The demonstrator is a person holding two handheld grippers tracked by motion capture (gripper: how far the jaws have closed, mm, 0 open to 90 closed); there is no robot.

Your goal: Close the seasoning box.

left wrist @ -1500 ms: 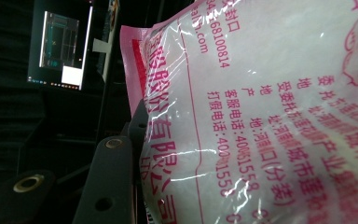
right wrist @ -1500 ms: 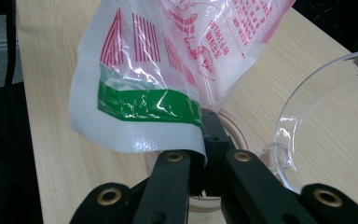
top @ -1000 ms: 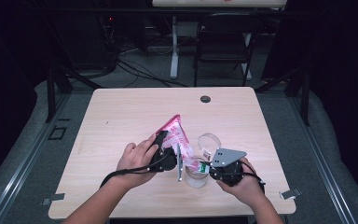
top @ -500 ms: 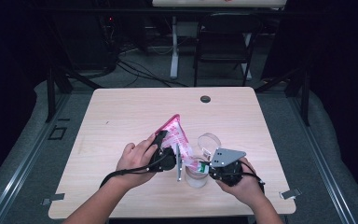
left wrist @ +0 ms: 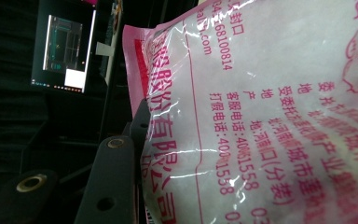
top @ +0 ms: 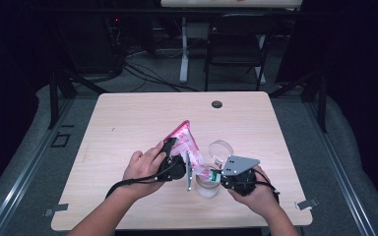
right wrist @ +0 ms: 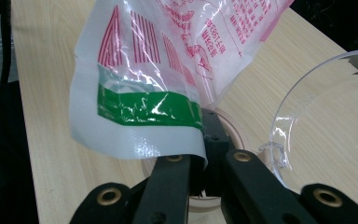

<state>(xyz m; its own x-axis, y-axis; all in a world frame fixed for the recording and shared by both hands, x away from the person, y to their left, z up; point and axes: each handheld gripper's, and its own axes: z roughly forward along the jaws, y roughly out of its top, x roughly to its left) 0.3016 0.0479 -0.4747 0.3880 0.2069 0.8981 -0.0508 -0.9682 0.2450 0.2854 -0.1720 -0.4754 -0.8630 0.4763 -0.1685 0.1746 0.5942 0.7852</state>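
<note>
A pink-and-white printed plastic bag (top: 187, 141) hangs tilted above the table's front middle, held from both sides. My left gripper (top: 179, 166) is shut on its body; in the left gripper view the bag (left wrist: 270, 112) presses against one black finger (left wrist: 114, 179) and hides the other. My right gripper (top: 215, 174) is shut on the bag's lower edge, and the right gripper view shows its two jaws (right wrist: 204, 156) pinched on the white hem under a green stripe (right wrist: 149, 108). A clear jar (top: 207, 187) stands right below that edge.
A clear round container (top: 220, 147) sits just behind the jar; its rim (right wrist: 307, 93) is close on the right in the right gripper view. A dark grommet (top: 217, 104) marks the table's far edge. A chair (top: 236, 44) and cables lie beyond the table.
</note>
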